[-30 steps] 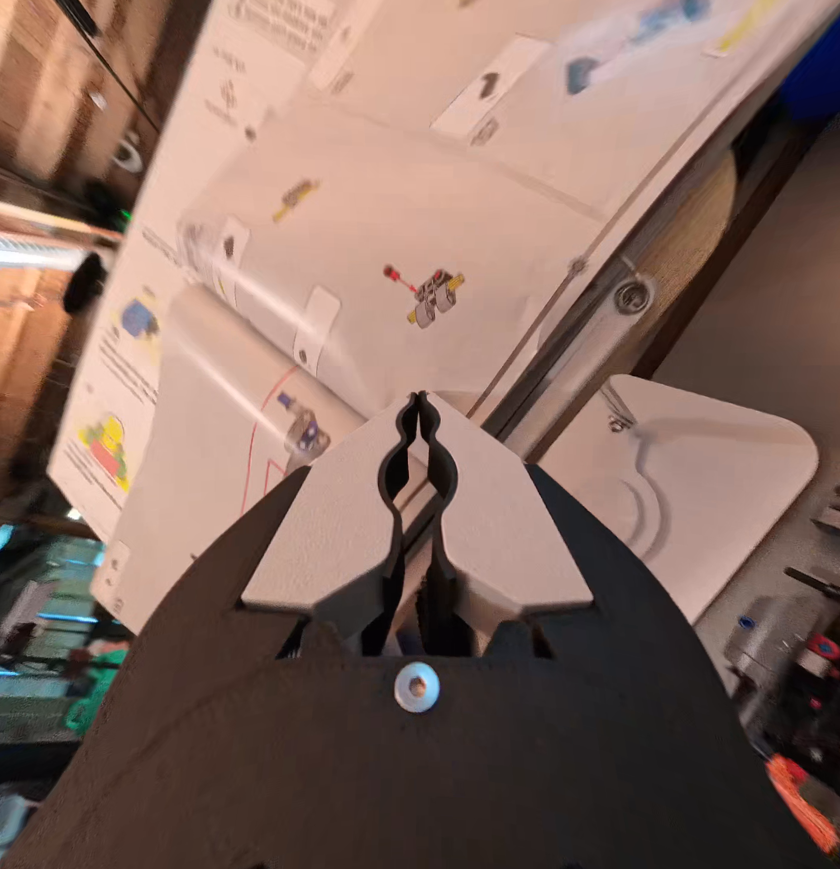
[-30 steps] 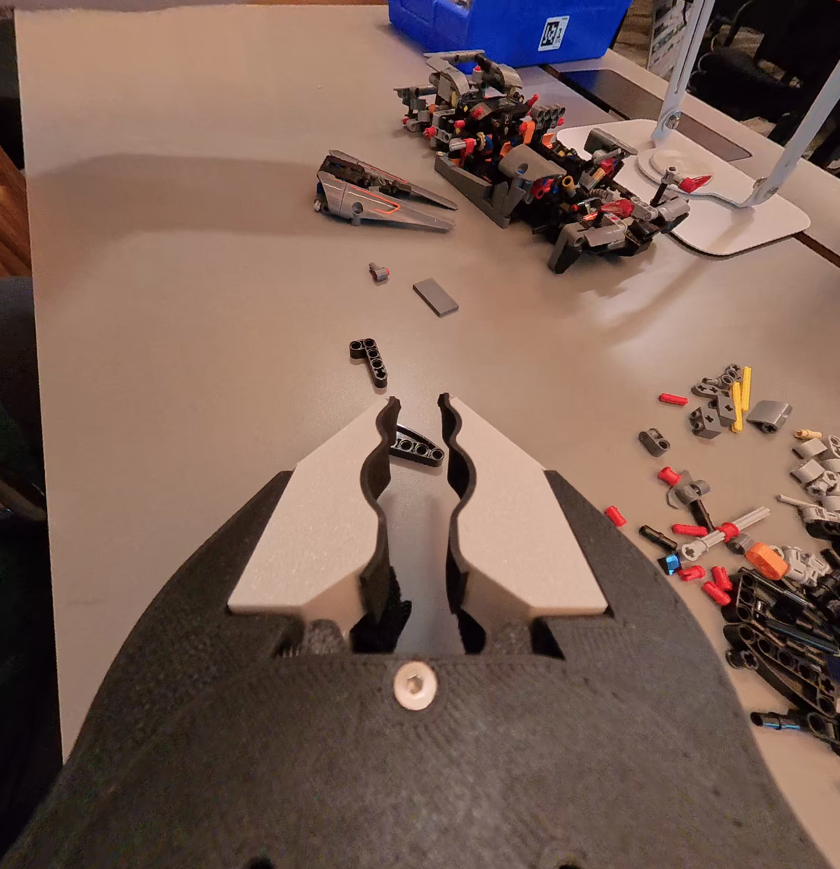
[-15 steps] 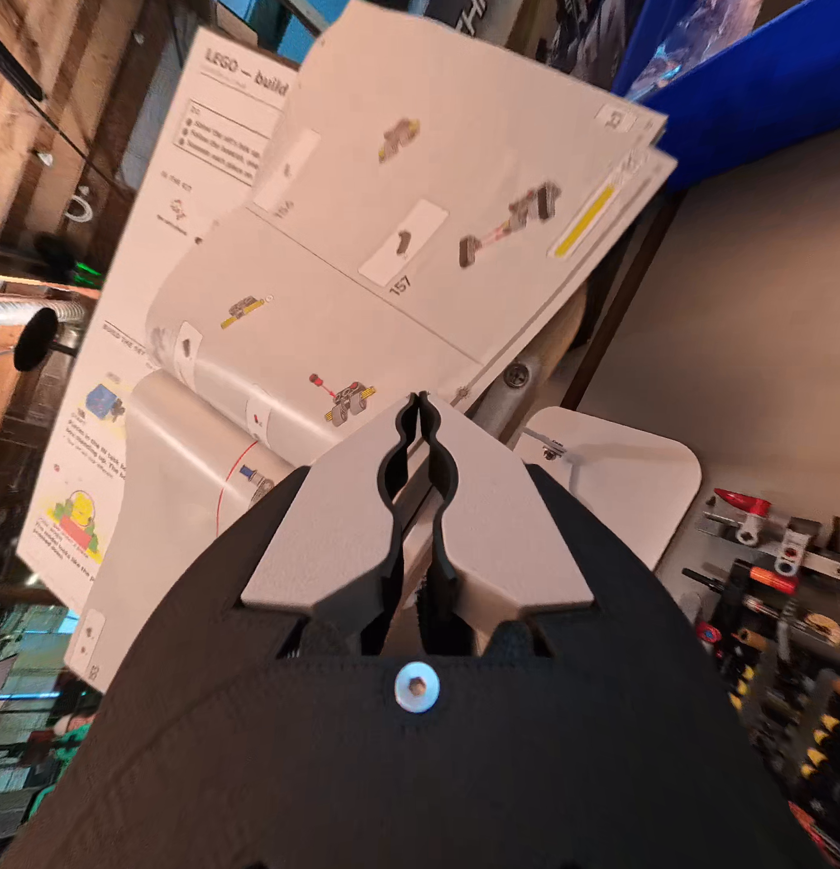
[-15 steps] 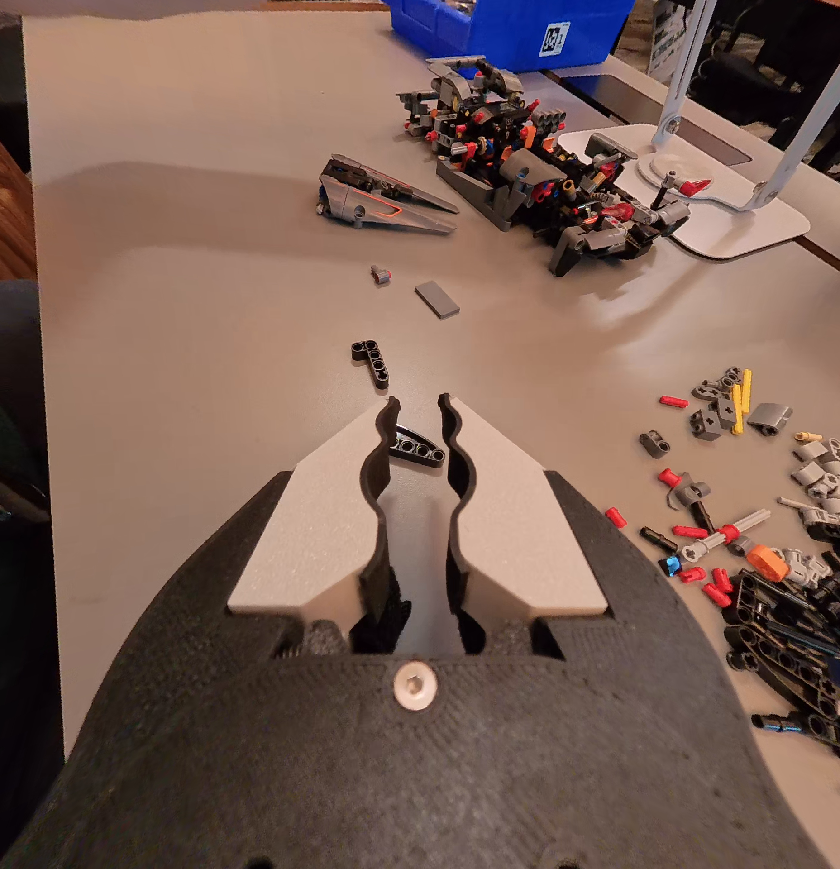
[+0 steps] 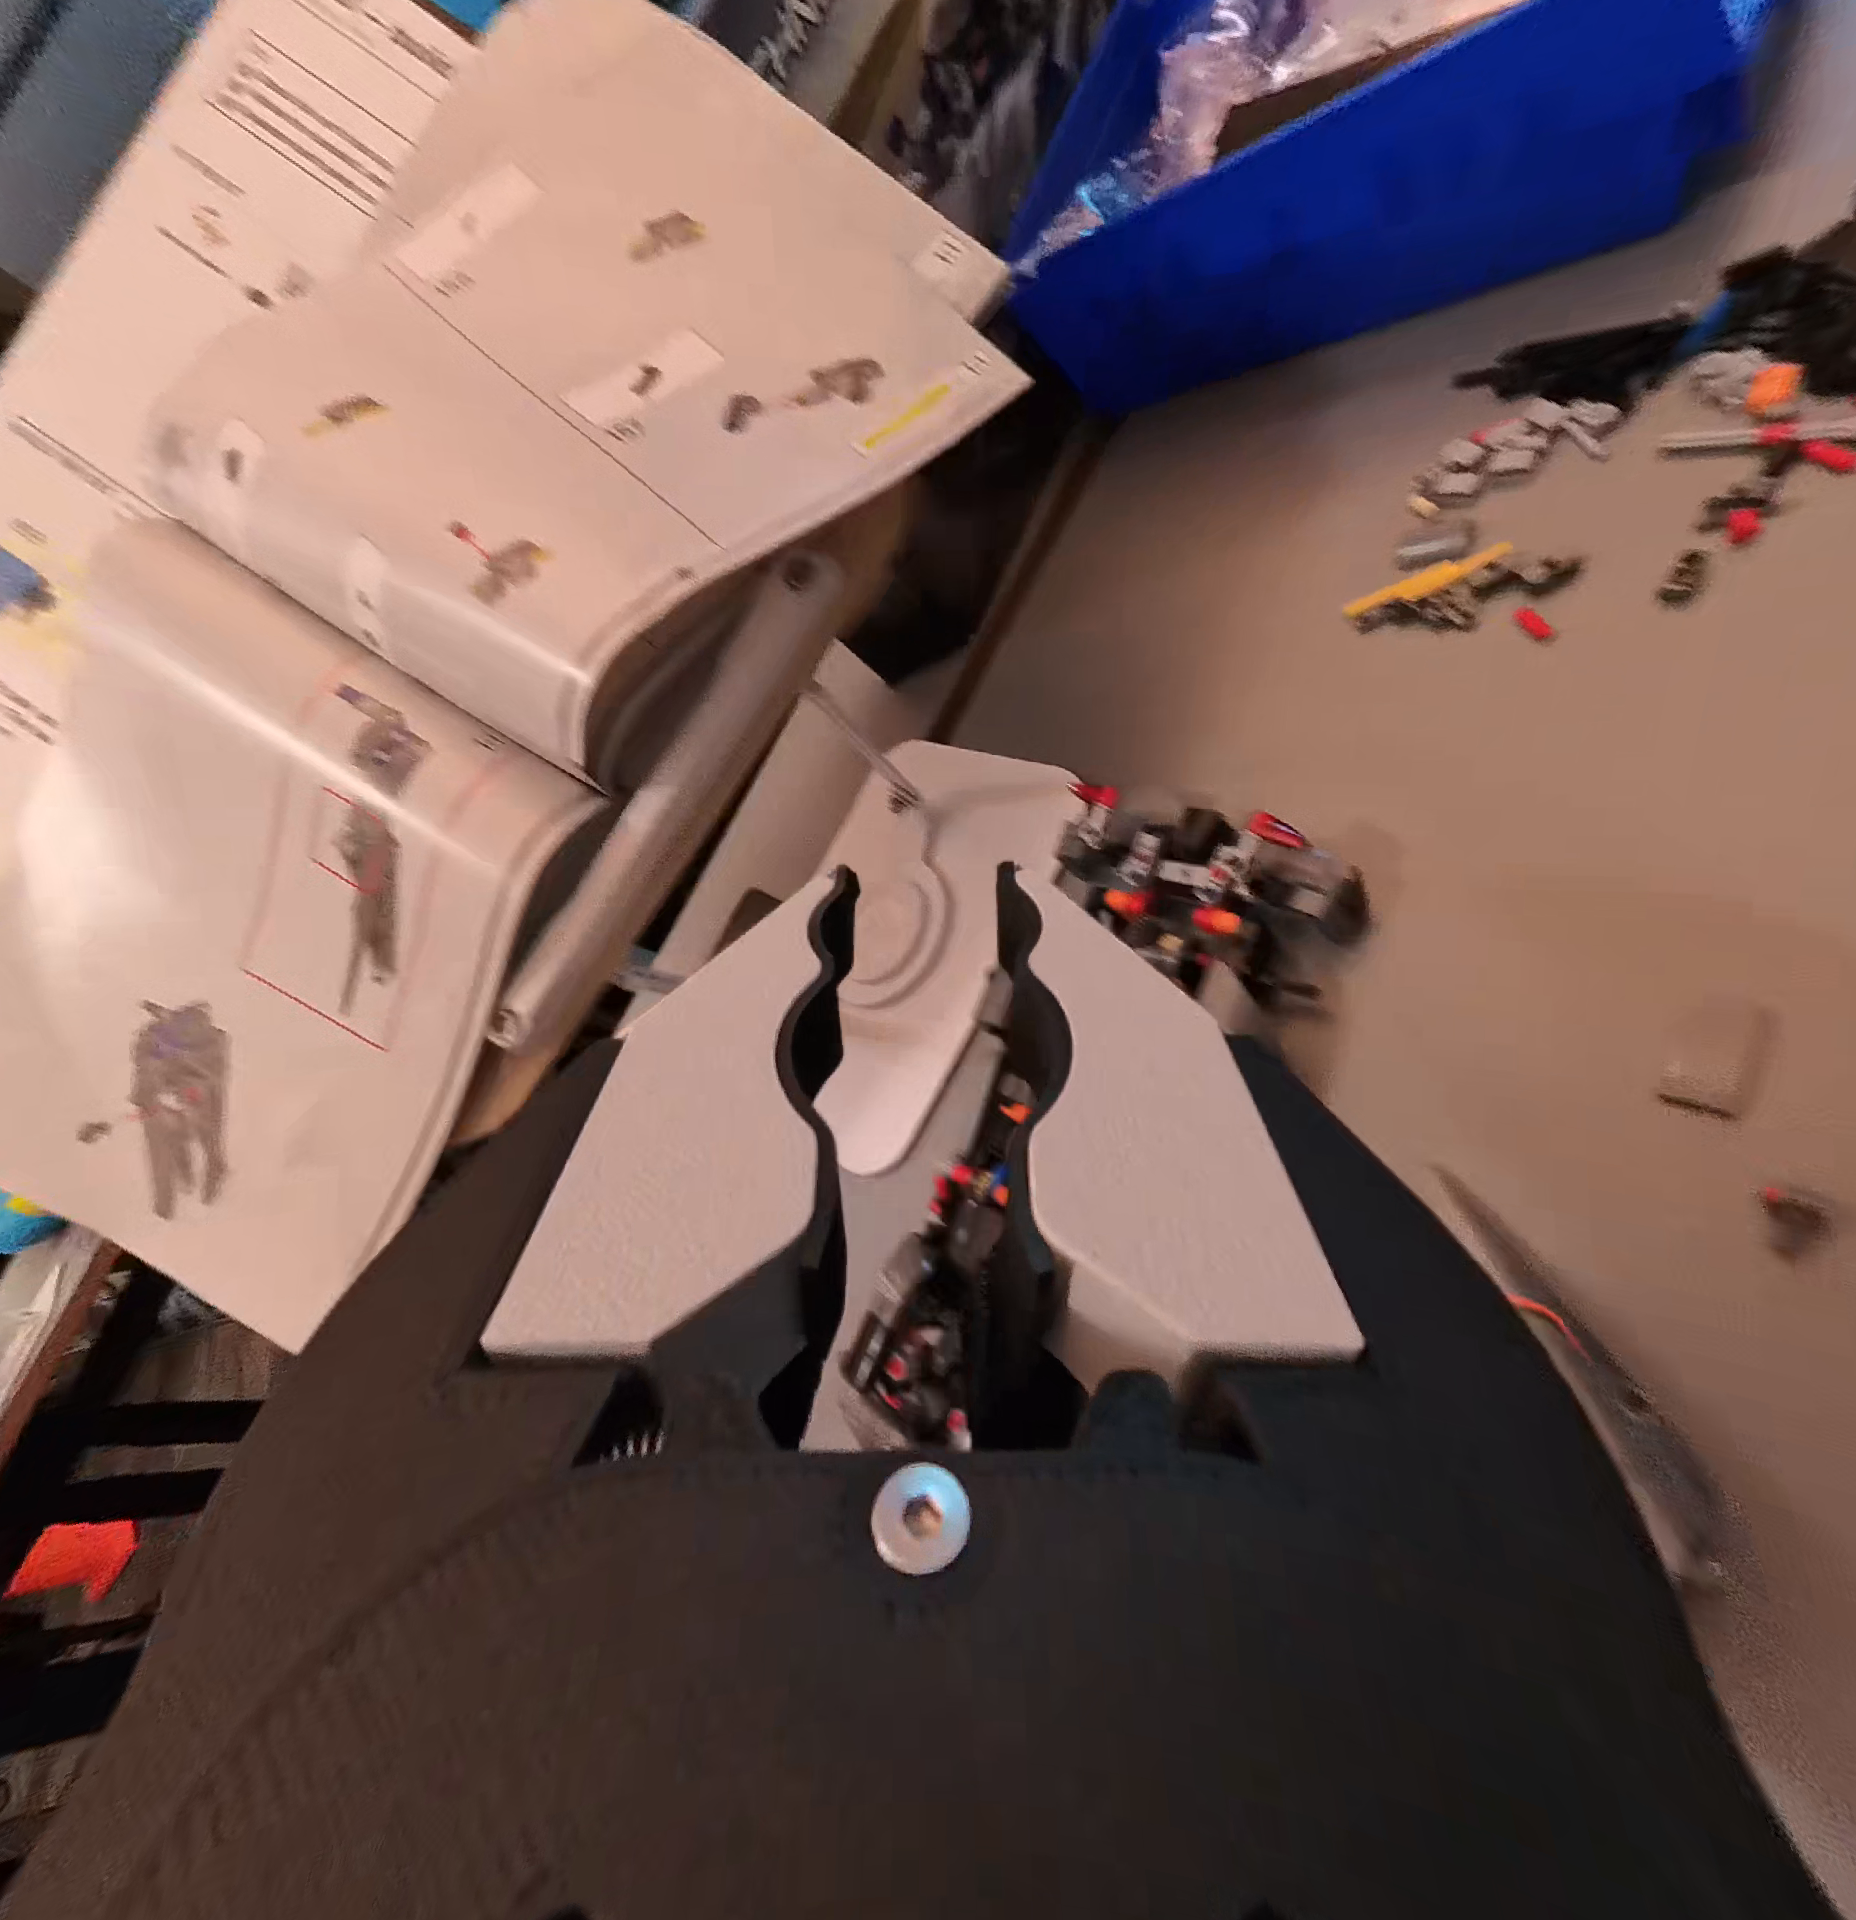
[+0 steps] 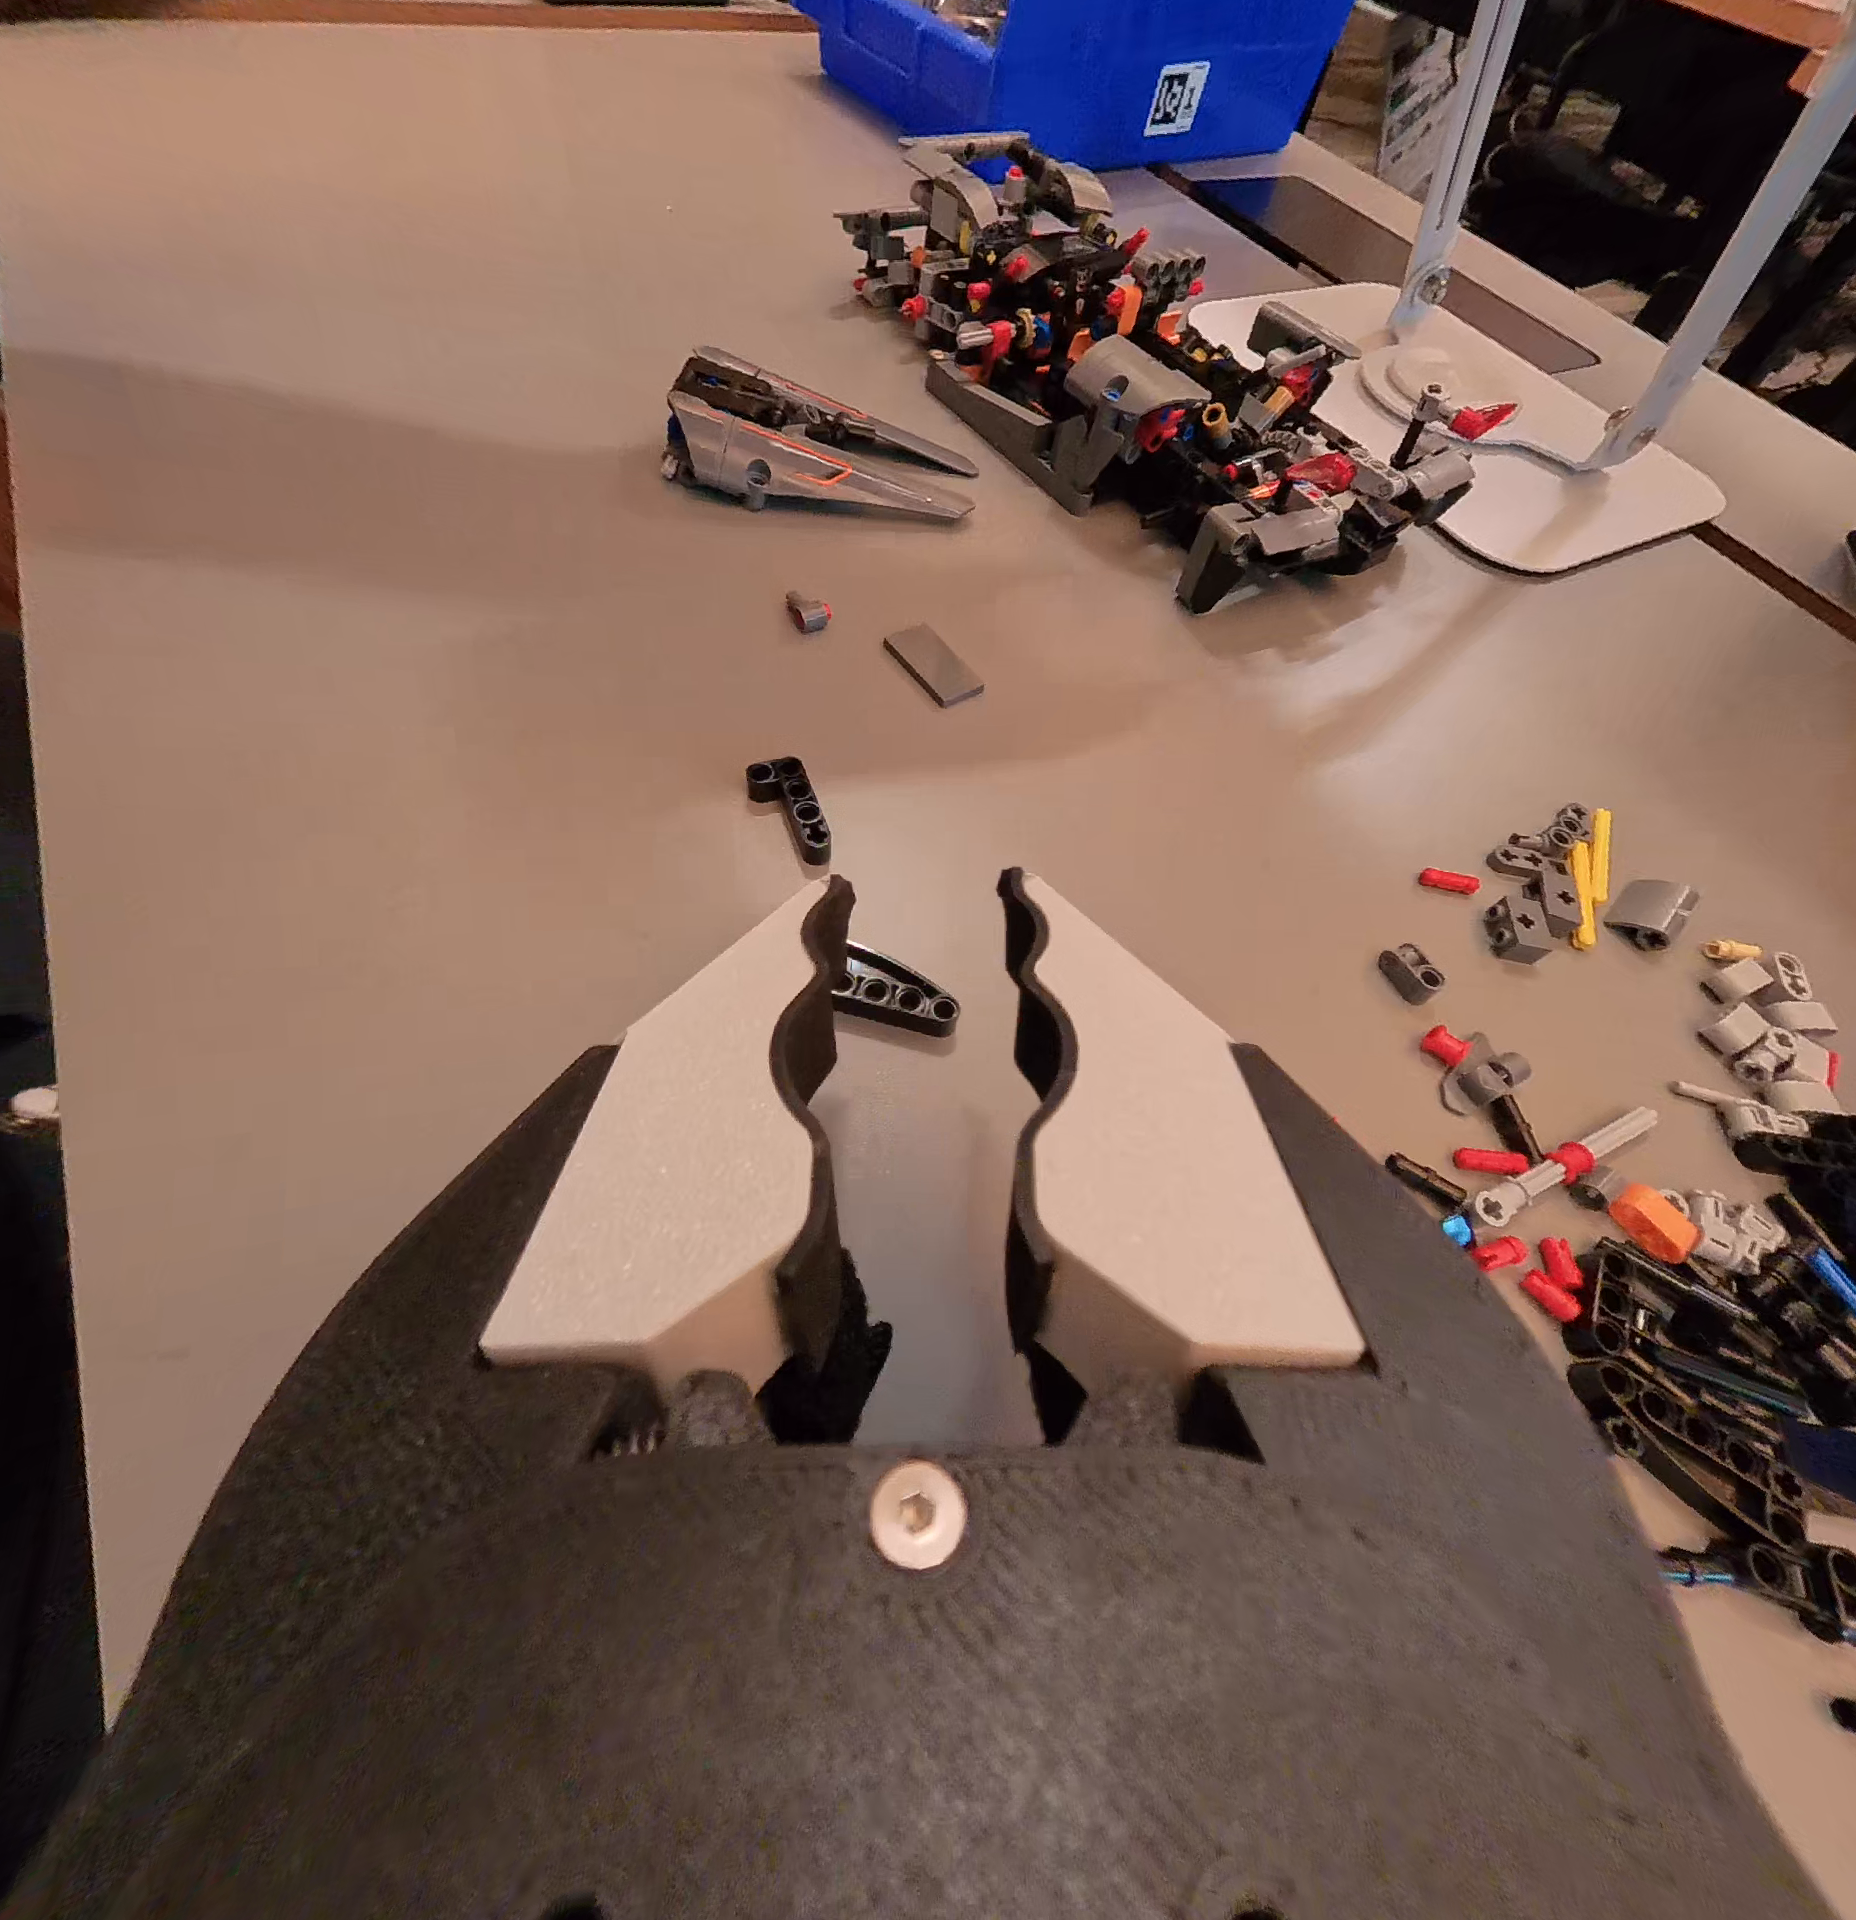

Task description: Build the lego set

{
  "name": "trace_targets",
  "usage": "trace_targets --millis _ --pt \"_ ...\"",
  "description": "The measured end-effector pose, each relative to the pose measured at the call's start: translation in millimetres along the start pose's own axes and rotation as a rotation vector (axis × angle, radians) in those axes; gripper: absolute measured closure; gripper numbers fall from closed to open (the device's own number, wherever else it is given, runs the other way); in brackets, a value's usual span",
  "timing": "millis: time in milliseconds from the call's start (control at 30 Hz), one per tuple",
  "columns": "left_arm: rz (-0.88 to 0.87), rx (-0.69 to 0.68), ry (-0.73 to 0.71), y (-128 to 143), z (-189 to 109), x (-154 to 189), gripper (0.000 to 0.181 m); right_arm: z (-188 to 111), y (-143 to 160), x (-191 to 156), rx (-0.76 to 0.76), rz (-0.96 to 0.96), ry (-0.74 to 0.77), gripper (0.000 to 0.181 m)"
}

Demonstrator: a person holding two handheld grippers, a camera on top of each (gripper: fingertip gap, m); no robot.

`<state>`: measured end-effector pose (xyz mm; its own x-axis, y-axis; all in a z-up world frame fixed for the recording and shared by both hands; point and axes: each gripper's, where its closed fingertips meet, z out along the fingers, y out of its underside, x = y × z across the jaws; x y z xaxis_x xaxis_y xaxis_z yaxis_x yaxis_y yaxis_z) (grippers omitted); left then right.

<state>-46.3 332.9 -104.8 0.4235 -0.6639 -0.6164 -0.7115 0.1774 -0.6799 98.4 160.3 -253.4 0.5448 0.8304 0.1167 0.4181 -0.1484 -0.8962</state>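
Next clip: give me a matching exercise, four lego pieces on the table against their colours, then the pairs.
Pieces:
1. L-shaped beam
2. flat tile
3. long thin axle
4. rounded piece in the loose pile

Colours:
A. orange
B. black
C. yellow
D. dark grey

Pairs: 1-B, 2-D, 3-C, 4-A
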Motion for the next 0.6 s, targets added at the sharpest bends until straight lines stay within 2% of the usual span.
trace_targets --millis 133,233,300,433,600 --pt "-0.034 -0.02 0.019 24 -13 36 0.157 -8 -9 9 0.071 0.042 0.028 0.147" --pt "-0.128 0.016 0.057 35 -13 58 0.157 -29 -21 29 0.186 0.18 0.069 0.151" --pt "-0.127 0.021 0.057 42 -10 65 0.159 -49 -22 51 0.188 0.283 0.121 0.153" --pt "-0.16 0.085 0.042 46 3 68 0.161 -85 -8 96 0.06 0.27 0.284 0.16" --pt "-0.192 0.145 0.026 56 27 82 0.163 -90 29 132 -0.168 0.274 0.318 0.157"
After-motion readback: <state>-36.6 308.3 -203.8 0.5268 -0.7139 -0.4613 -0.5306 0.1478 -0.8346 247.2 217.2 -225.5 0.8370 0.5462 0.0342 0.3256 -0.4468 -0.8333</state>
